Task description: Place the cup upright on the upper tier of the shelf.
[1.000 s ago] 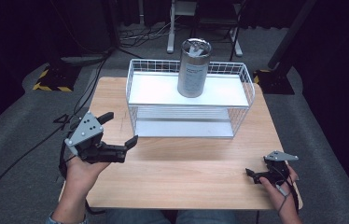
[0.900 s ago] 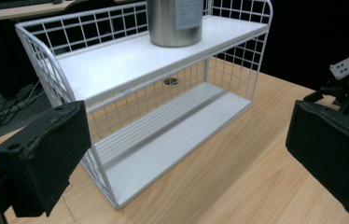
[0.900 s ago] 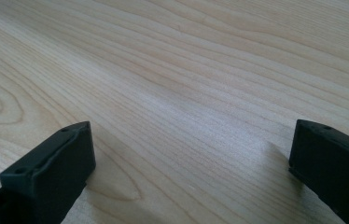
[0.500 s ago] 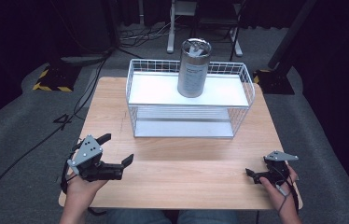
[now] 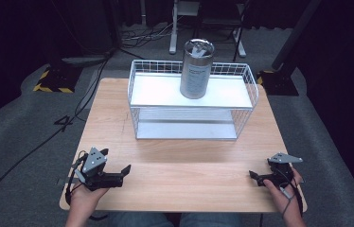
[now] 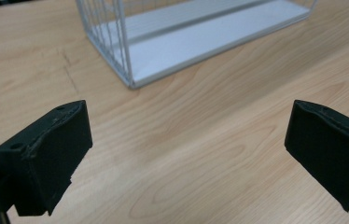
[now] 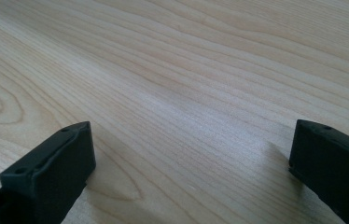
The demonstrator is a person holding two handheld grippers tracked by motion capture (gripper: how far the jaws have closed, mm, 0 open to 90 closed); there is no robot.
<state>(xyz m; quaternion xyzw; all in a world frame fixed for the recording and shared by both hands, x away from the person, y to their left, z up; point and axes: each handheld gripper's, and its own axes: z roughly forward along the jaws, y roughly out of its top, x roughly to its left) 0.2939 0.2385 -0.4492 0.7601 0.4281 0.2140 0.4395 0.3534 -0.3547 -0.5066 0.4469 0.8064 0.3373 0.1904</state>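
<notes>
Since a second ago, the left gripper [image 5: 127,172] has drawn back and sunk toward the near left corner of the table [image 5: 184,182], while the right gripper [image 5: 254,177] has stayed put near the front right edge. Both sets of jaws stand spread wide with bare wood grain between them, grasping nothing. In the left gripper view, the near corner of the wire rack [image 6: 128,70] lies ahead of the jaws, well apart from them. A hand [image 5: 84,198] holds the left tool and the other hand [image 5: 284,189] holds the right one, cables trailing off. Farther back, the rack stands at the table's far middle, and a metal can [image 5: 196,68] stands upright on its white upper shelf.
</notes>
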